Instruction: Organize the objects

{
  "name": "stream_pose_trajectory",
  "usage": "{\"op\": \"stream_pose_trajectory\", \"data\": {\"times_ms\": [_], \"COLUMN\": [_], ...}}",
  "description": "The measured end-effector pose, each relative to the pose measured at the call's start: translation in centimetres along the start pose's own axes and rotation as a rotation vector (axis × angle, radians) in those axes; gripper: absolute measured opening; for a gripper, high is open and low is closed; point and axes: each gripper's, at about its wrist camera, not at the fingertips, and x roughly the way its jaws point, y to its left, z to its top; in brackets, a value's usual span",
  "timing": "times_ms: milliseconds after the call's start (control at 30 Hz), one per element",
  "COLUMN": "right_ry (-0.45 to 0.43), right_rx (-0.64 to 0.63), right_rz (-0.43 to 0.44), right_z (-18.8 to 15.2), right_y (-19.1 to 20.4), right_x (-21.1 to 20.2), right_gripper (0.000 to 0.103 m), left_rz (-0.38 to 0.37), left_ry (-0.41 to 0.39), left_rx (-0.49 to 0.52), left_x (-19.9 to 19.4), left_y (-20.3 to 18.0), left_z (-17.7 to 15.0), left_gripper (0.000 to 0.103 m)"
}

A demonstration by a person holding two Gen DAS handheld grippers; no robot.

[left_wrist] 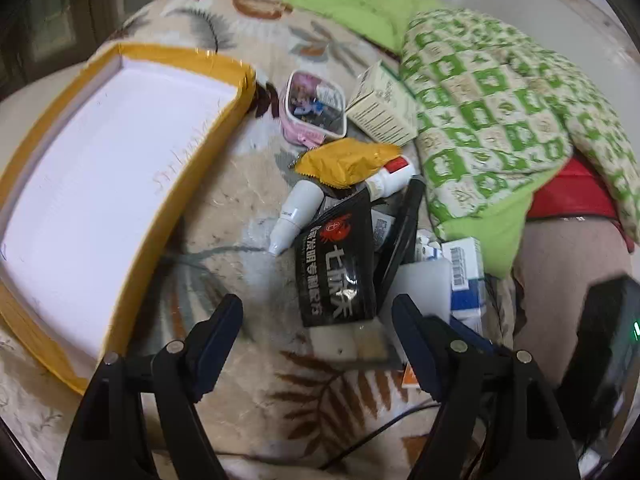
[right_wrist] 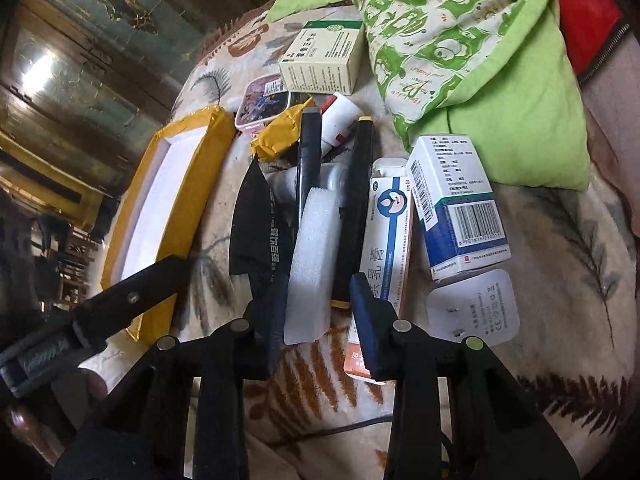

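Left claw (left_wrist: pixel 318 312) spread wide, nothing gripped, above black sachet (left_wrist: pixel 338 264). Right claw (right_wrist: pixel 316 312) narrowed around white foam block (right_wrist: pixel 310 268); pad contact not discernible. Pile partly overlapped beside yellow box (left_wrist: pixel 132 272); box cut off at edge.

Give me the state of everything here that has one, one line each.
yellow box: open, empty
left gripper: open, holding nothing
right gripper: partly closed, foam block between its fingers, grip unclear
cream carton: closed
yellow packet: sealed
blue-and-white carton: closed
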Motion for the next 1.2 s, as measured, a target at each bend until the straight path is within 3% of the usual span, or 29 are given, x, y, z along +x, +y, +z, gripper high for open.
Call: {"op": "stream_pose_trajectory", "data": {"times_ms": [167, 233, 333, 633, 800, 867, 967, 1033, 1200], "right_ry": [0.045, 0.058, 0.042, 0.016, 0.002, 0.009, -0.021, -0.043, -0.084], "right_rx": [0.038, 0.052, 0.046, 0.036, 0.011, -0.012, -0.033, -0.04, -0.066], "right_rz": [-0.014, -0.007, 0.001, 0.029, -0.014, -0.034, -0.051, -0.05, 0.022], "right_z": [-1.1, -1.2, -1.0, -0.4, -0.2, -0.2, -0.2, -0.3, -0.5], "right_y": [-1.5, -1.7, -1.4, -0.7, 0.4, 0.9, 1.6, 2.0, 4.3], "right_x": [-1.0, -0.2, 0.7, 2.3, 2.8, 2.8, 1.9, 1.2, -0.8], "right_gripper": [0.033, 0.033, 0.033, 0.033, 0.03, 0.014, 0.014, 0.014, 0.014], "left_rz": [-0.054, -0.04, 0.011, -0.007, -0.03, -0.049, -0.079, -0.109, -0.164], "left_ry": [0.038, 0.042, 0.045, 0.025, 0.015, 0.002, -0.032, -0.056, -0.114], "left_rx": [-0.016, 0.009, 0.023, 0.033, 0.035, 0.029, 0.024, 0.012, -0.015], "left_x": [3.1, 4.4, 5.2, 4.6, 3.8, 3.2, 2.4, 1.9, -1.2], "left_y": [0.4, 0.0, -0.3, -1.7, -2.5, -1.9, -0.7, 3.0, 5.6], "left_z": [-0.2, -0.7, -1.1, -2.1, -2.7, -2.8, -3.4, -4.3, -4.6], "left_gripper": [0.076, 0.058, 0.051, 0.037, 0.032, 0.032, 0.031, 0.031, 0.031]}}
